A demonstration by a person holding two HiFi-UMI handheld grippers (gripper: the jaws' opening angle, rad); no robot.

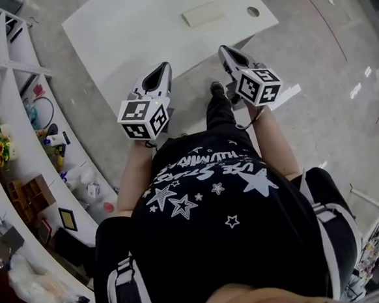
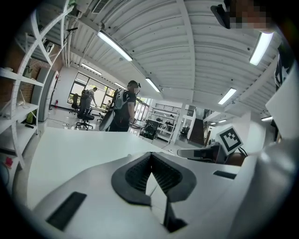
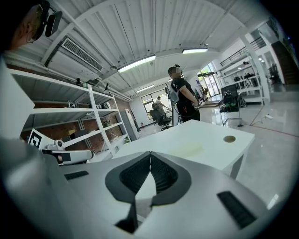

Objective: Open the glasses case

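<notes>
A: Were the jaws apart or together?
B: Together, with nothing between, on the left hand-held gripper (image 1: 164, 66) and the right hand-held gripper (image 1: 223, 49); both hovered by the white bench's (image 1: 121, 29) near edge; the glasses case (image 1: 203, 14) lay toward its far side, well apart

1. I've got the glasses case (image 1: 203, 14) in my head view. It's a pale cream, flat rectangular slab, clearly longer than it is wide.
2. It lies flat on the white table (image 1: 121, 35), on the far part of the top and slightly skewed.
3. A round hole (image 1: 253, 11) in the tabletop sits near its right end, not touching it.
4. It looks closed to me, no lid raised.
5. In the right gripper view the case (image 3: 189, 150) is just a faint yellowish patch, too washed out for detail.
</notes>
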